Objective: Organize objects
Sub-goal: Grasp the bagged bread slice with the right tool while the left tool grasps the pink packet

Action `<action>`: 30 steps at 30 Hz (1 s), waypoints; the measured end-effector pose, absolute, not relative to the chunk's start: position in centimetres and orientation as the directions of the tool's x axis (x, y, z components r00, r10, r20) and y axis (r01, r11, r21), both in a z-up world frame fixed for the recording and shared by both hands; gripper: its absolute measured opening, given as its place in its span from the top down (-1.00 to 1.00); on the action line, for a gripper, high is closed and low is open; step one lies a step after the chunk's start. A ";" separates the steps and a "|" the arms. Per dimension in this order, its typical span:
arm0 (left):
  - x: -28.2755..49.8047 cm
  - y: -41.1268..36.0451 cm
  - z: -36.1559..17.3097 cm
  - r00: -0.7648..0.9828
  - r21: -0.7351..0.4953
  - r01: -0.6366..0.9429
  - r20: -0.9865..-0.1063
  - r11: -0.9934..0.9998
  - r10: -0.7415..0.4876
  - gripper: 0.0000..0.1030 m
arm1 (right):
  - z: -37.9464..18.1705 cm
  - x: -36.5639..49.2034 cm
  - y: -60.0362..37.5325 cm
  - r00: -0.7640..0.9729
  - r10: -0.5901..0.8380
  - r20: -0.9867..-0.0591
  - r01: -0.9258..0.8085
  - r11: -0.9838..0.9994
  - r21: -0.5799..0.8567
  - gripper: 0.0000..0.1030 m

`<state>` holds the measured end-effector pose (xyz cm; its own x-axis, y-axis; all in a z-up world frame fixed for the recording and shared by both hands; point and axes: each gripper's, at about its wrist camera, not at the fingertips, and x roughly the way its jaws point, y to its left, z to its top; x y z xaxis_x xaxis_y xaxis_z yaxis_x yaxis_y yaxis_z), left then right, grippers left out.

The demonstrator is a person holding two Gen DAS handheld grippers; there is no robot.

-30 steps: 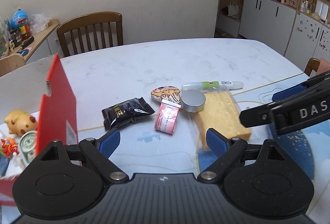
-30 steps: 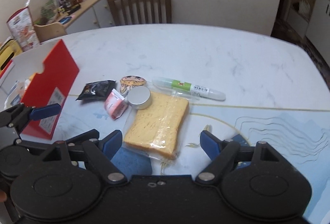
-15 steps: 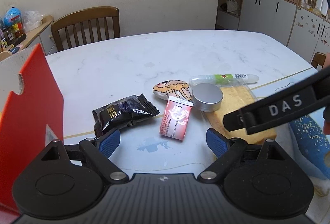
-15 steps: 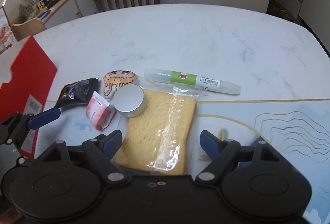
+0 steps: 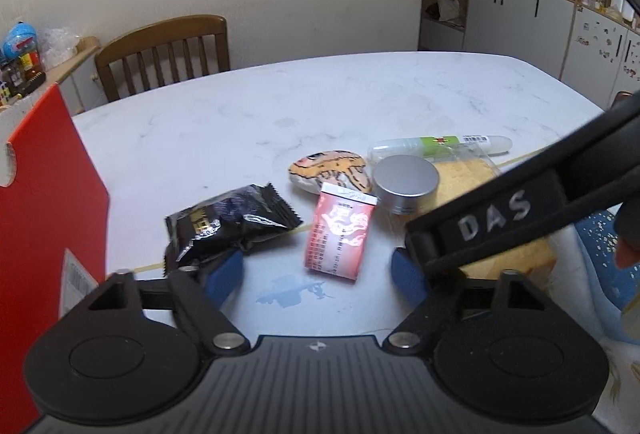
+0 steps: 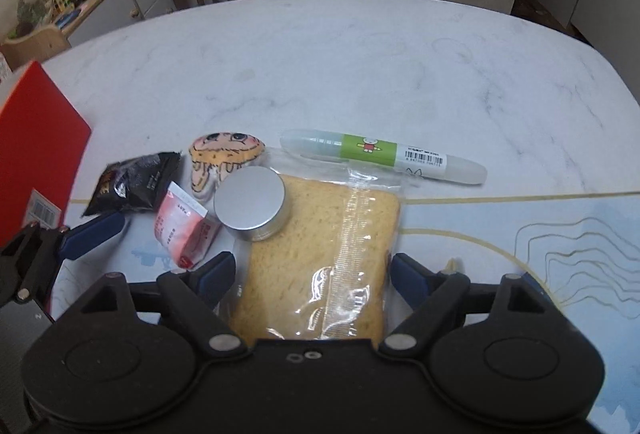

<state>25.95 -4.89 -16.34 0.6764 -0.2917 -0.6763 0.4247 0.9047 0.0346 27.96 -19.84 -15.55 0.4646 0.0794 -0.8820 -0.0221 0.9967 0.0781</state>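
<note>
Six small things lie bunched on the white bench (image 6: 360,46): a bagged slice of bread (image 6: 320,258), a round silver tin (image 6: 250,208) resting on the bread's near-left corner, a green-banded marker (image 6: 384,156) behind it, a cartoon-faced plush (image 6: 224,154), a red sachet (image 5: 340,234) and a black snack packet (image 5: 228,226). A red box (image 5: 44,218) stands at the left edge.

Both pairs of jaws are spread wide and hold nothing. The right gripper (image 6: 312,274) hangs low with the bread between its blue pads, one on each side, though whether they touch the bag I cannot tell. The left gripper (image 5: 318,274) faces the sachet, its left pad just beside the black packet.

My reading is that the step in hand is the approach to a first pick, bread on the right. Closing there calls for care (the tin sits on the bag and would likely slide off or get dragged); lifting the tin first may be wiser.
</note>
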 end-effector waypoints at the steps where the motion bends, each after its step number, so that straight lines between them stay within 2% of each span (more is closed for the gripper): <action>1: 25.9 -5.0 -16.3 0.676 0.031 0.428 -0.674 0.903 -0.298 -0.36 | -15.7 27.9 -19.8 0.465 0.078 -0.882 -0.023 0.997 0.076 -0.68; 5: 25.9 -5.4 -16.3 0.674 0.028 0.446 -0.668 0.894 -0.315 -0.19 | -15.8 28.0 -20.3 0.465 0.091 -0.881 -0.023 0.996 0.091 -0.68; 10: 25.6 -5.7 -16.2 0.663 0.023 0.473 -0.668 0.881 -0.339 0.19 | -15.8 28.0 -21.1 0.453 0.119 -0.884 -0.048 0.993 0.109 -0.64; 14: 25.4 -5.7 -16.1 0.653 0.014 0.479 -0.673 0.878 -0.346 0.28 | -15.7 27.6 -21.7 0.455 0.141 -0.879 -0.077 0.990 0.119 -0.63; 16: 25.2 -5.8 -16.0 0.646 0.012 0.491 -0.676 0.871 -0.355 0.40 | -15.7 27.2 -22.1 0.454 0.148 -0.879 -0.081 0.989 0.125 -0.60; 20: 24.8 -5.9 -16.0 0.637 0.014 0.499 -0.683 0.866 -0.356 0.48 | -15.5 26.2 -23.1 0.457 0.155 -0.876 -0.090 0.988 0.128 -0.51; 30: 23.6 -5.4 -15.4 0.623 -0.003 0.490 -0.699 0.872 -0.352 0.50 | -15.1 22.6 -25.4 0.456 0.144 -0.878 -0.069 0.990 0.127 -0.42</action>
